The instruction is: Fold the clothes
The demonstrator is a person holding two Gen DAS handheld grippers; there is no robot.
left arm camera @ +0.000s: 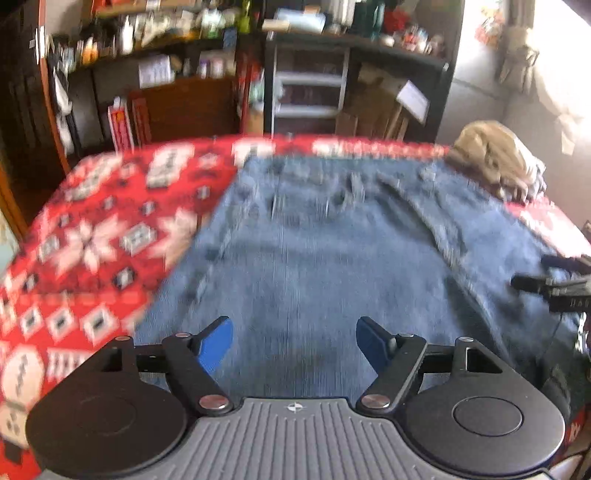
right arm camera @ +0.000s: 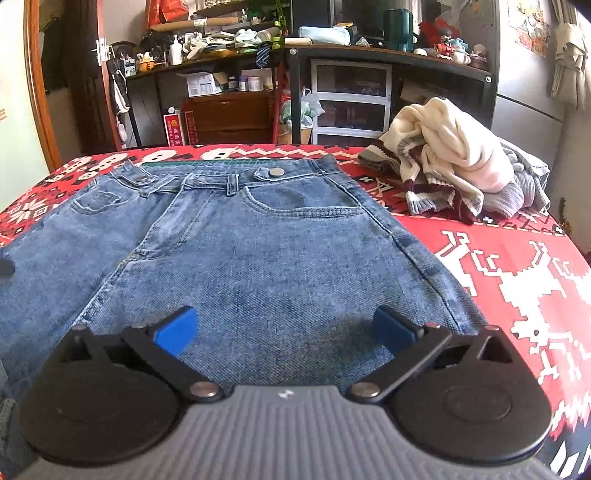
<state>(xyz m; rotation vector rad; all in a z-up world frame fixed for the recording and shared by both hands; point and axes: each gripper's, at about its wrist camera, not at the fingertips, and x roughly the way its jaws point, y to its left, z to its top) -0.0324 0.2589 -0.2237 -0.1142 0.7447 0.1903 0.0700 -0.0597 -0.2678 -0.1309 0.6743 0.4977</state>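
Left gripper (left arm camera: 294, 341) hangs over the blue jeans (right arm camera: 236, 254), jaws spread wide, nothing between them, its view smeared by blur. Right gripper (right arm camera: 285, 328) is wide apart too, empty, over the jeans' front, waistband at the far end ahead. To its right on the red patterned blanket (right arm camera: 517, 273), a heap of sweaters (right arm camera: 454, 166).

Red patterned blanket (right arm camera: 517, 266) with white deer and snowflake motifs covers the surface. Behind it: cluttered dark shelf (right arm camera: 388, 55), white drawer unit (right arm camera: 351, 99), brown wooden cabinet (right arm camera: 229, 114), green jug (right arm camera: 398, 27), white pump bottle (right arm camera: 176, 50). Wooden door frame (right arm camera: 37, 81) at left. Left wrist view is motion-blurred.
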